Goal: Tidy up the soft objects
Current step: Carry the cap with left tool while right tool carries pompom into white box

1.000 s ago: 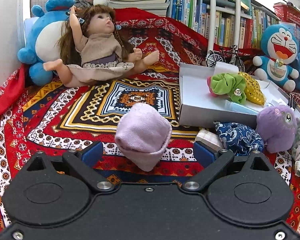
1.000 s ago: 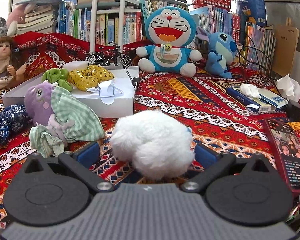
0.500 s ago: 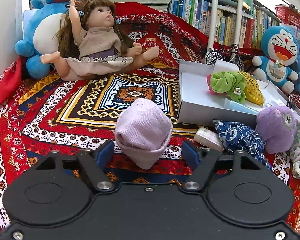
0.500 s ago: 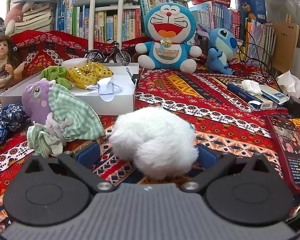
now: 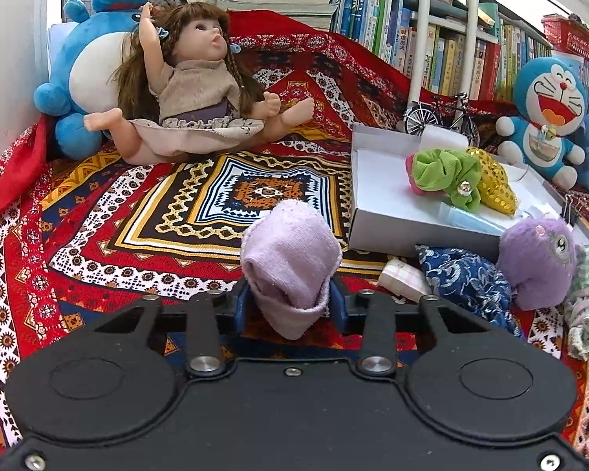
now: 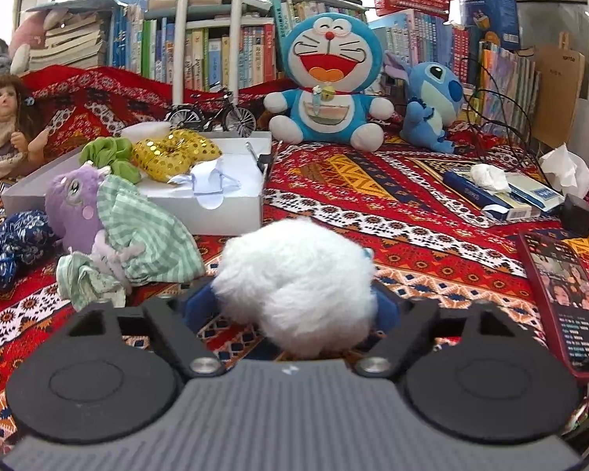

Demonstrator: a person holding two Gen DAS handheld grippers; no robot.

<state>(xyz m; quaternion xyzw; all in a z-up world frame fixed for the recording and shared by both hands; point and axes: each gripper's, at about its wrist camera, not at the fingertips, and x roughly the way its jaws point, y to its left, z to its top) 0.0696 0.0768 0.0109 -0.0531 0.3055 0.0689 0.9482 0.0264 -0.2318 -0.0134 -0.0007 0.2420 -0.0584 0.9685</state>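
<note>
Socks first: my left gripper (image 5: 290, 302) has just been closing, and now it pinches the purple sock (image 5: 290, 259) on the red blanket (image 5: 78, 235). My right gripper (image 6: 294, 310) has been closing too, around the white fluffy ball (image 6: 298, 282). The fluff hides both pads, so I cannot tell if they press it. A white box (image 6: 224, 212) sits behind.

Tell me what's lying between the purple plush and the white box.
In the left wrist view, a blue floral pouch lies between the purple plush and the white box.
</note>
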